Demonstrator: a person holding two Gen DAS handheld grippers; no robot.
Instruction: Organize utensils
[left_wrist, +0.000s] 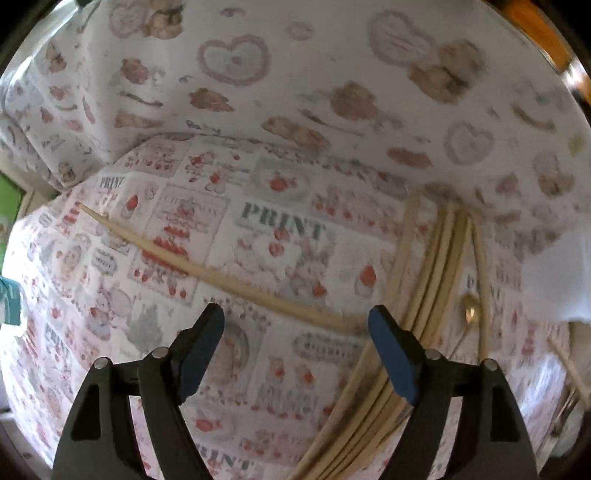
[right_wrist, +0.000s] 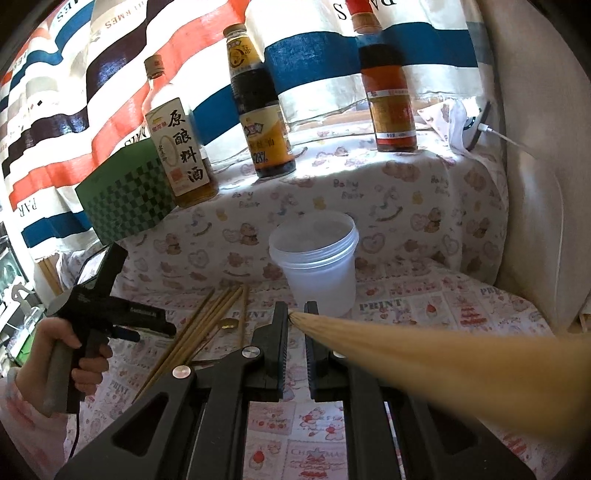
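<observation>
— What did your left camera catch that the right one missed?

— My left gripper pointed steeply down at the printed cloth, jaws standing wide with nothing between them. A single chopstick lay slanted on the cloth, its near end just ahead of the fingertips. The bundle of chopsticks ran under my right-hand finger, with a small gold spoon just beyond the bundle.

— And the right camera?

— Only it showed the plastic tub, upright and open-mouthed. My right gripper sat just before the tub, jaws nearly together; one chopstick slanted past it, tip at the fingertips, though whether the pads pinched it I couldn't tell. My left hand was well left of the tub.

— Room to move?

— Bare cloth lay between tub and bundle. Behind the tub rose a cloth-covered ledge carrying three bottles.
</observation>
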